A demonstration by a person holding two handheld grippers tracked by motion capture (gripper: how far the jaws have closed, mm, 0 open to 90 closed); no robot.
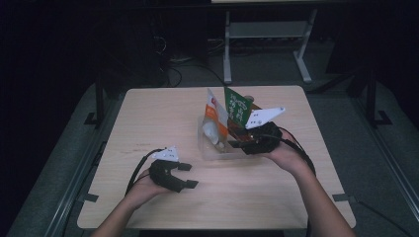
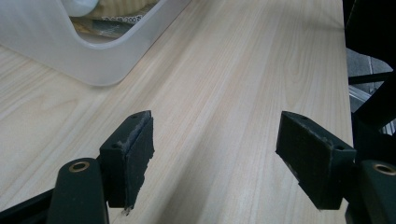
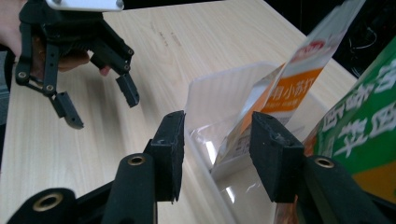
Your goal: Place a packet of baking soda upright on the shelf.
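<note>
One pale wood table [image 1: 163, 123], dark room, grey floor [image 1: 59, 148].

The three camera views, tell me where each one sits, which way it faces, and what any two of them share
High view: above the person's side, facing forward and down on the table; both forearms and grippers show.
Left gripper view: on the left gripper, looking along open jaws at the clear bin.
Right gripper view: on the right gripper, jaws astride the bin's wall by the orange pouch.
Shared: high and right gripper views both show the left gripper and the green pouch.
</note>
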